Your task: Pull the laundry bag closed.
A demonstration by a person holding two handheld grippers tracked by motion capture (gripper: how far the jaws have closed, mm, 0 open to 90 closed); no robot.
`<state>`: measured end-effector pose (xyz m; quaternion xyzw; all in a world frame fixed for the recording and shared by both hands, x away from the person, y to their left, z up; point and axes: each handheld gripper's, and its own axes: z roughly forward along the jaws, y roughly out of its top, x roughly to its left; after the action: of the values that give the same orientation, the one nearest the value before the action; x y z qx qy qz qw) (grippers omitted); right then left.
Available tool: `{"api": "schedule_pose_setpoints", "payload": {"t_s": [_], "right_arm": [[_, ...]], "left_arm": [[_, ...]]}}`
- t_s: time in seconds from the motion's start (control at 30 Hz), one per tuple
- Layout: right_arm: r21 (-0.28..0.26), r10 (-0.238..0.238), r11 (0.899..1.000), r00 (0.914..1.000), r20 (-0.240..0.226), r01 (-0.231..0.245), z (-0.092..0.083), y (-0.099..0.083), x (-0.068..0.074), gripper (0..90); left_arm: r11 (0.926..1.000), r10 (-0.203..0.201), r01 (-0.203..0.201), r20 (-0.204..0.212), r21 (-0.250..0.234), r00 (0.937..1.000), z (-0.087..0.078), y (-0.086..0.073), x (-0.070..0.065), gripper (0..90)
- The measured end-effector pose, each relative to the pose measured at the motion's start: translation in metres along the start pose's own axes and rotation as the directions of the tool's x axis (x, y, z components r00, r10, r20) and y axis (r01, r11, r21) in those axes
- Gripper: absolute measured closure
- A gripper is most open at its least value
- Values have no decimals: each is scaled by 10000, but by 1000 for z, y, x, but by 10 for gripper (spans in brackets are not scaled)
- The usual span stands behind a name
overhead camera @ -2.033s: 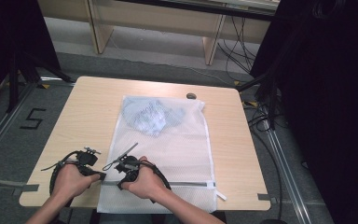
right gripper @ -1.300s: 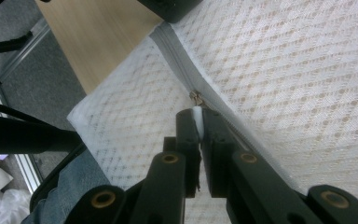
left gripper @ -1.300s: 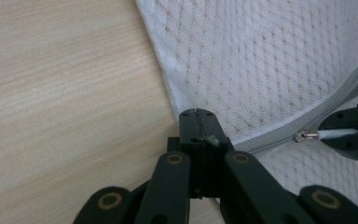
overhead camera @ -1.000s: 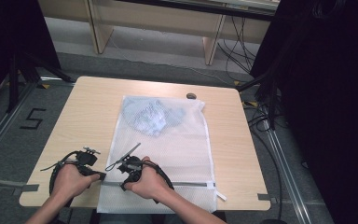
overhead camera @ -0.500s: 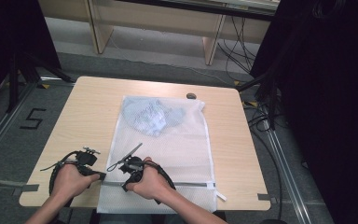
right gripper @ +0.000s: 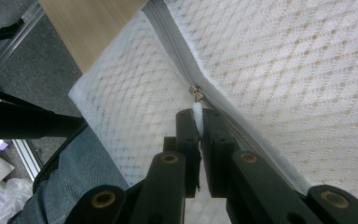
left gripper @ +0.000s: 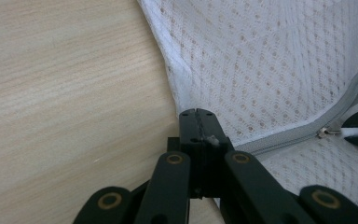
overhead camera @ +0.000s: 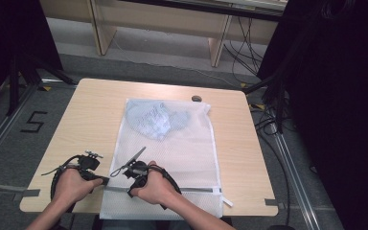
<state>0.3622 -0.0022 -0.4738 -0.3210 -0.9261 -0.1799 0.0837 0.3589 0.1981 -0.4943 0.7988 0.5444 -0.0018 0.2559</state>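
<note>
White mesh bag [overhead camera: 172, 158] lies flat mid-table [overhead camera: 91, 115], near edge hanging off the front; blue cloth [overhead camera: 155, 119] inside at the far end. Right gripper [right gripper: 198, 122] pinches the white zipper pull [right gripper: 197, 112] by the slider. Left gripper [left gripper: 199, 135] is clamped on the bag's edge by the zipper [left gripper: 284, 137] end. Both sit at the bag's near-left corner.

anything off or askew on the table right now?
Mostly fine. The mesh laundry bag hangs over the table's near edge, and the blue garment sits bunched at its far end. Nothing spilled or torn.
</note>
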Motion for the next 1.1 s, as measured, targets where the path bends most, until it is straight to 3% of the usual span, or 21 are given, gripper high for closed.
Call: {"api": "schedule_pose_setpoints", "payload": {"t_s": [0.27,0.43,0.47,0.53,0.67,0.77,1.1], "right_arm": [[94,307,9995,9995,24,-307,-4,-4,-2,870],[2,113,9999,9999,-33,-113,-3,-5,-4,871],[98,390,9992,9992,-1,-390,-4,-6,-3,870],[28,153,9999,9999,-43,-153,-5,-7,-6,870],[132,511,9986,9987,-70,-510,-7,-8,-5,870],[131,179,9998,9998,18,-179,-7,-9,-8,870],[109,384,9992,9993,-18,-384,-10,-11,-9,870]], "left_arm": [[9999,-107,107,1,49,9999,0,0,-1,899],[9999,-96,96,-7,41,10000,0,0,-1,899],[9999,-100,100,0,40,10000,0,0,-1,899],[9999,-99,99,2,47,10000,0,0,-1,900],[10000,-62,62,2,44,10000,0,0,-1,899],[10000,-85,85,12,43,10000,0,0,-1,899],[10000,-86,86,0,29,10000,0,0,-1,899]]}}
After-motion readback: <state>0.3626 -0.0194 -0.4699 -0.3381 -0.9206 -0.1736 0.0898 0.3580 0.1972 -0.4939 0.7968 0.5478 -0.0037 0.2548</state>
